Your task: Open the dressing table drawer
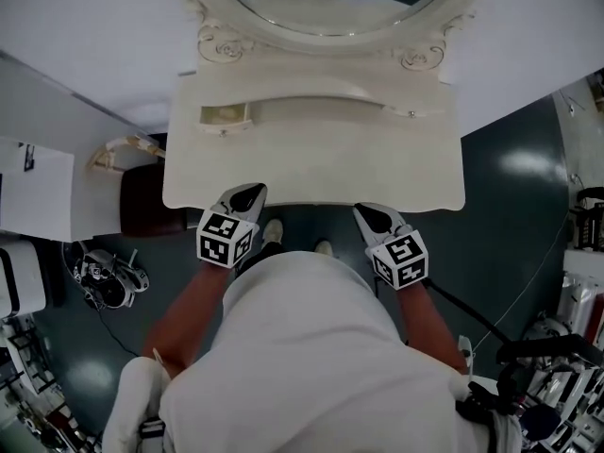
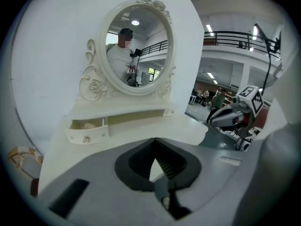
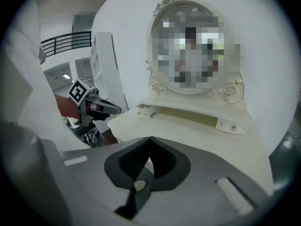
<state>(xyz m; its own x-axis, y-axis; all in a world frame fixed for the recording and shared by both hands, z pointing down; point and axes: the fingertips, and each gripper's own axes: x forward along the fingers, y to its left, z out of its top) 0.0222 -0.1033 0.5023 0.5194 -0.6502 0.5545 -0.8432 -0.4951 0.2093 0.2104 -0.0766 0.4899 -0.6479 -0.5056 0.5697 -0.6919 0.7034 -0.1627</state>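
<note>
The cream dressing table (image 1: 311, 173) stands against the wall under an oval mirror (image 1: 330, 8). On its raised shelf the small left drawer (image 1: 225, 114) is pulled out, and the left gripper view shows something pale inside this left drawer (image 2: 87, 132). The small right drawer (image 1: 411, 113) sits flush and closed. My left gripper (image 1: 247, 196) hovers over the table's front left edge, shut and empty. At the front right edge my right gripper (image 1: 373, 217) is also shut with nothing in it. Both are well short of the drawers.
A dark red stool (image 1: 142, 201) stands at the table's left, beside a white cabinet (image 1: 33, 187). Shoes and cables (image 1: 109, 276) lie on the dark floor at the left. Stands and cables (image 1: 557, 347) crowd the right.
</note>
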